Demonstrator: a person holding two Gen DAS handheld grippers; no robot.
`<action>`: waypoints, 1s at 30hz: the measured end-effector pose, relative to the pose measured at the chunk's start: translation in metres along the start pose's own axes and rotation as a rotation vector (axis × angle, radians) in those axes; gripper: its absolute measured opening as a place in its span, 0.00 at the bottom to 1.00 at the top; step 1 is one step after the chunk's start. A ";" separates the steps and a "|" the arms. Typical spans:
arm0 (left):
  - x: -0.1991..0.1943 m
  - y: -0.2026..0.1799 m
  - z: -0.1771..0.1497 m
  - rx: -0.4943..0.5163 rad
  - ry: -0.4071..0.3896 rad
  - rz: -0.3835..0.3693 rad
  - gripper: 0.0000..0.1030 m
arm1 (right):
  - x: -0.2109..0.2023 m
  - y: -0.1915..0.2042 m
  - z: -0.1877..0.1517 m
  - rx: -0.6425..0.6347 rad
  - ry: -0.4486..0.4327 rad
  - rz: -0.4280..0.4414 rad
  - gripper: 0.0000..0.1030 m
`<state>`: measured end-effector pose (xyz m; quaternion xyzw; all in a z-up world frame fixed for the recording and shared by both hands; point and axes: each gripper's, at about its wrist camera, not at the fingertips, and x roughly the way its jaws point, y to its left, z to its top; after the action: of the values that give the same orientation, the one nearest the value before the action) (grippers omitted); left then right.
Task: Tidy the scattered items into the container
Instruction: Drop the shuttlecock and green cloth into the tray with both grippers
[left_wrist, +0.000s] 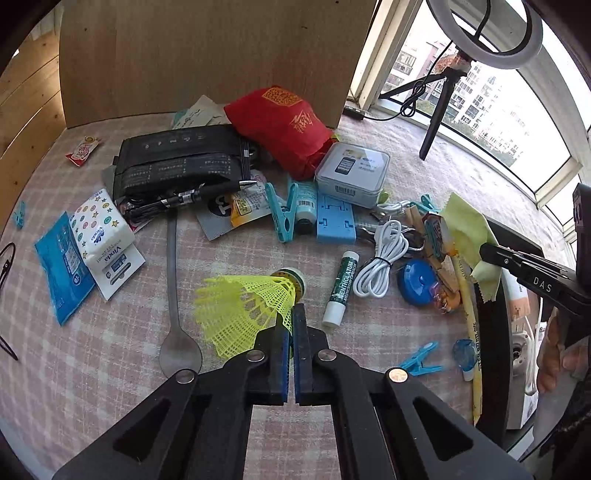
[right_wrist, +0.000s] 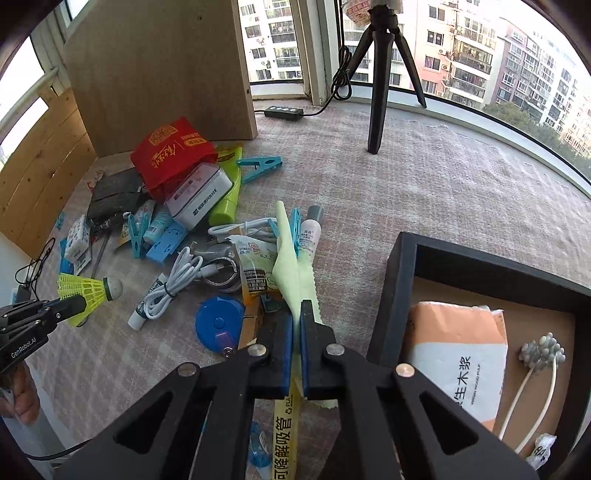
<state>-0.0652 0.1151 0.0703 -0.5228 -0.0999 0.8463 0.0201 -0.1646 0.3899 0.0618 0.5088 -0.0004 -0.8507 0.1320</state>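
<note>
My left gripper (left_wrist: 291, 317) is shut on the mesh skirt of a yellow shuttlecock (left_wrist: 247, 306) and holds it above the checked cloth; it also shows in the right wrist view (right_wrist: 86, 291). My right gripper (right_wrist: 296, 314) is shut on a pale green cloth (right_wrist: 295, 266), also seen in the left wrist view (left_wrist: 467, 229). The black container (right_wrist: 399, 295) lies at the right and holds a tissue pack (right_wrist: 454, 350) and a white cable with a grey tip (right_wrist: 543, 354).
Scattered items lie on the cloth: a lip balm tube (left_wrist: 340, 288), white cable (left_wrist: 380, 266), blue round case (left_wrist: 417, 280), metal spoon (left_wrist: 173, 295), blue clothespins (left_wrist: 421, 358), grey tin (left_wrist: 351, 173), red bag (left_wrist: 284, 122), black pouch (left_wrist: 177, 158), tissue packs (left_wrist: 103, 236). A tripod (right_wrist: 380, 85) stands behind.
</note>
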 end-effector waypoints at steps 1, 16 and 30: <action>-0.003 -0.002 0.001 0.005 -0.007 -0.003 0.00 | -0.005 -0.002 0.001 0.010 -0.010 0.003 0.03; -0.051 -0.086 0.001 0.155 -0.077 -0.130 0.00 | -0.095 -0.050 -0.031 0.160 -0.150 -0.036 0.03; -0.053 -0.236 -0.034 0.395 -0.036 -0.329 0.00 | -0.174 -0.140 -0.113 0.327 -0.183 -0.214 0.03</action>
<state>-0.0276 0.3442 0.1476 -0.4704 -0.0165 0.8439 0.2575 -0.0203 0.5793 0.1389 0.4414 -0.0963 -0.8910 -0.0441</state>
